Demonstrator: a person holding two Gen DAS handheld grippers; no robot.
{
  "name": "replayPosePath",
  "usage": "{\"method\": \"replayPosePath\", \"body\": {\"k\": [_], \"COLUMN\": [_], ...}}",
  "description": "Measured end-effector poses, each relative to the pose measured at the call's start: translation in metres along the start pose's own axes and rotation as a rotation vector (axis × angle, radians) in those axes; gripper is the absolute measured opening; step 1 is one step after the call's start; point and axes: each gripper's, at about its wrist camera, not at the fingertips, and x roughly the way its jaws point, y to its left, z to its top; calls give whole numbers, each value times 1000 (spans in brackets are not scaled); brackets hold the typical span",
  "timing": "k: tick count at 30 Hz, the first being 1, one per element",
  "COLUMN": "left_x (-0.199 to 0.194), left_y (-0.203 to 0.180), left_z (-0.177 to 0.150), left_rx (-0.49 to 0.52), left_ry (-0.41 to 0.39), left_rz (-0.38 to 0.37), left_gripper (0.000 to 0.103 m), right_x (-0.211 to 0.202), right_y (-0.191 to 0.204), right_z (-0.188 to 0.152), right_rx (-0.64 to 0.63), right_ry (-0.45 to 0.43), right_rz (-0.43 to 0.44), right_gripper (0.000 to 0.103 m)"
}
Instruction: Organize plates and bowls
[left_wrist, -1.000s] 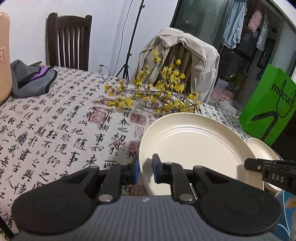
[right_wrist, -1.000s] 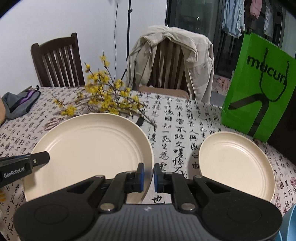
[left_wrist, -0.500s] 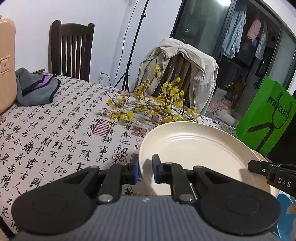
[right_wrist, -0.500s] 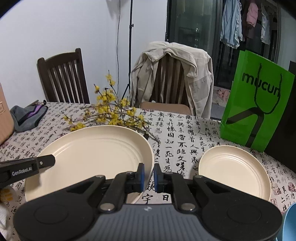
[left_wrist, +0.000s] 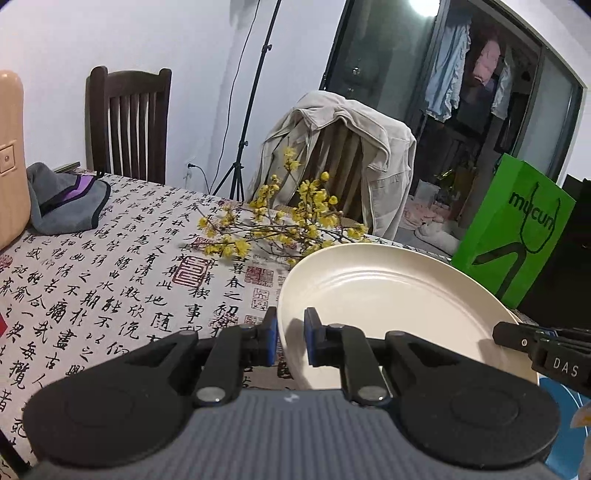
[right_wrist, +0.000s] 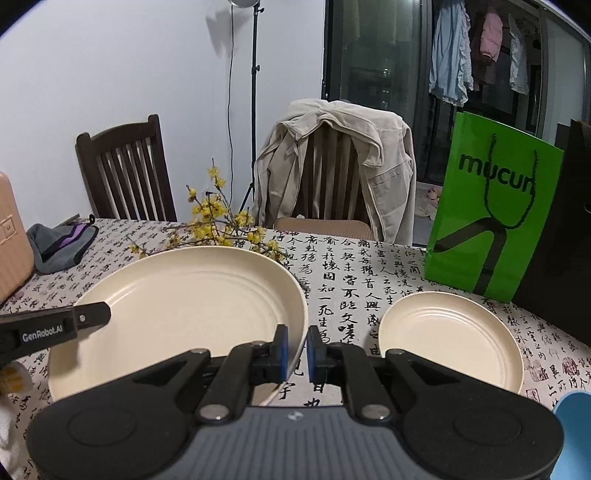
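Left gripper (left_wrist: 290, 341) has its jaws drawn in to a narrow gap with the left rim of the large cream plate (left_wrist: 391, 306) running between the blue pads; it is clamped on that rim. Right gripper (right_wrist: 294, 349) stands the same way on the opposite side: jaws nearly together, the plate's right rim (right_wrist: 301, 321) pinched between the pads. So the large plate is held by both tools at once, one on each edge, and looks lifted clear of the calligraphy-print tablecloth (left_wrist: 110, 273), with its far edge overlapping the yellow flower branch (left_wrist: 280, 225) in both views. In the left wrist view the right tool's finger marked "DAS" enters from the right edge over the plate's rim; in the right wrist view the left tool's finger marked "GenRobot.AI" enters from the left over the plate. A small cream plate (right_wrist: 448, 338) lies flat on the cloth just right of the right gripper, apart from the large plate, in front of the green paper bag (right_wrist: 491, 206). A blue item (right_wrist: 574, 406) shows at the lower right corner, too cropped to identify. Grey-purple cloth bundle (left_wrist: 62, 203) sits at the far left of the table, well apart from the plates.
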Motion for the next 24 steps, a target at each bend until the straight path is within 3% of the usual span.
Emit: {"method": "replayPosePath", "body": {"k": [24], "left_x": [-47], "left_y": [-17], "left_z": [6], "left_rx": [38], "left_ry": [-81], "left_rz": [-23], "left_gripper": [14], "right_x": [-43], "right_y": [-13], "right_z": [-10], "right_rx": [41], "right_ry": [-67], "right_rz": [23], "right_gripper": [11]}}
